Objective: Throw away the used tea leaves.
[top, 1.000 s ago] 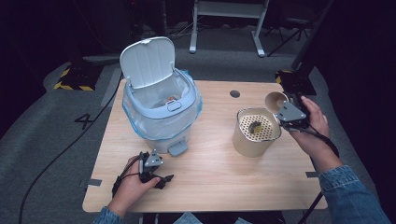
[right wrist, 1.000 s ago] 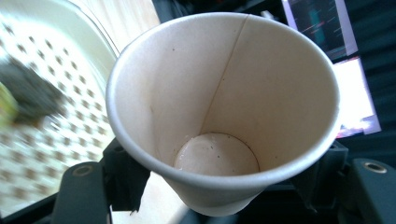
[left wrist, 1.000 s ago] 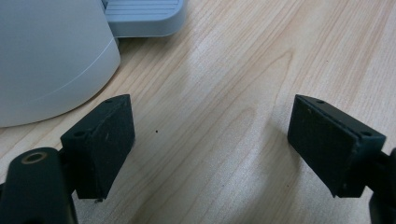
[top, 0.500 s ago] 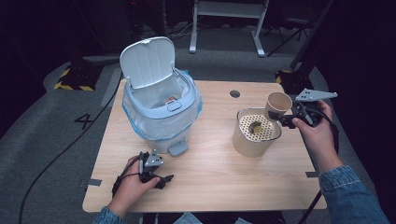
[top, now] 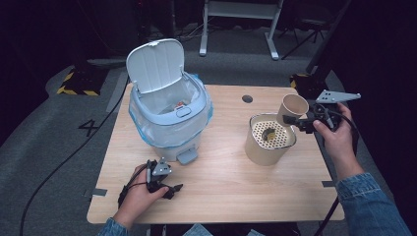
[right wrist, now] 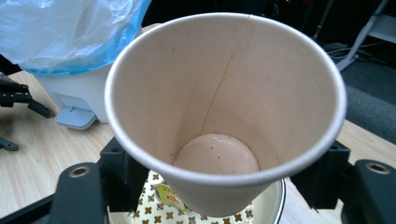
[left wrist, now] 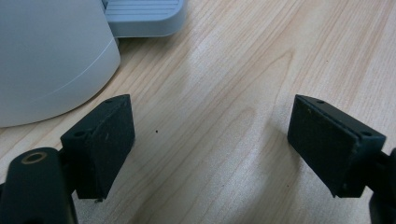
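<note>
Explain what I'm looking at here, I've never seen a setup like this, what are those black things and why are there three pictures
A person sits at a light wooden table holding a hand-held two-fingered tool in each hand. One picture looks down from above; the other two come from small cameras riding on each tool.

The left gripper rests on the table with its fingers open and nothing between them. The right gripper holds a tan paper cup, tipped on its side above a beige round container with a perforated insert; a small scrap lies on that insert. Its fingers have just been opening slightly around the cup.

Also on the table: a white pedal bin with a blue liner bag, its lid raised.
</note>
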